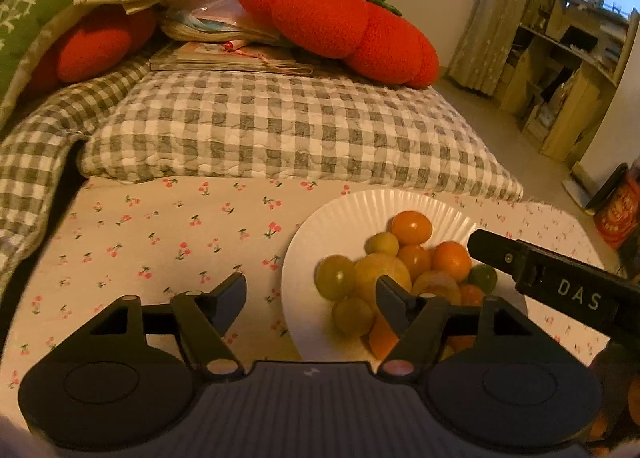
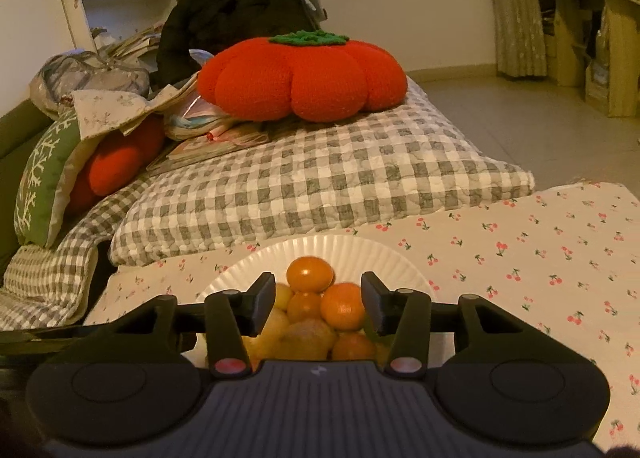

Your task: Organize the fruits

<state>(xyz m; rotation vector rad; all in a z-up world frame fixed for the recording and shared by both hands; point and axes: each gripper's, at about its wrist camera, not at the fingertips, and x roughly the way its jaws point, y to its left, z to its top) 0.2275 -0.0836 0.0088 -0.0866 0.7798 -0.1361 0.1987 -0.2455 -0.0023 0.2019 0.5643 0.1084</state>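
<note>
The fruits (image 1: 404, 270) sit heaped on a white paper plate (image 1: 320, 225), which rests on a cherry-print cloth (image 1: 168, 234). In the left wrist view the plate lies at about four o'clock from the picture's centre; in the right wrist view it is at six o'clock, just ahead of the jaws. The pile mixes orange, yellow and green pieces, touching one another and stacked toward the middle, so the plate appears to serve as the one gathering spot: the fluted rim should keep round pieces from rolling onto the cloth.

The left gripper (image 1: 312, 294) stands well open with nothing between its fingers; its right finger overlaps the near edge of the heap in the picture, its left one hangs over bare cloth at nine o'clock of the plate. The right gripper (image 2: 318, 300) is partly open, its fingers on either side of the pile as seen, and none of the fruit looks pinched. Its finger also shows in the left view, a black bar at three o'clock of the plate. Both seem to be clear of the fruit, which suggests the sorting is largely done.

Beyond the cloth, at twelve o'clock, lies a checked quilt (image 2: 320, 185), and on it a red cushion (image 2: 304, 77) shaped like a persimmon.
</note>
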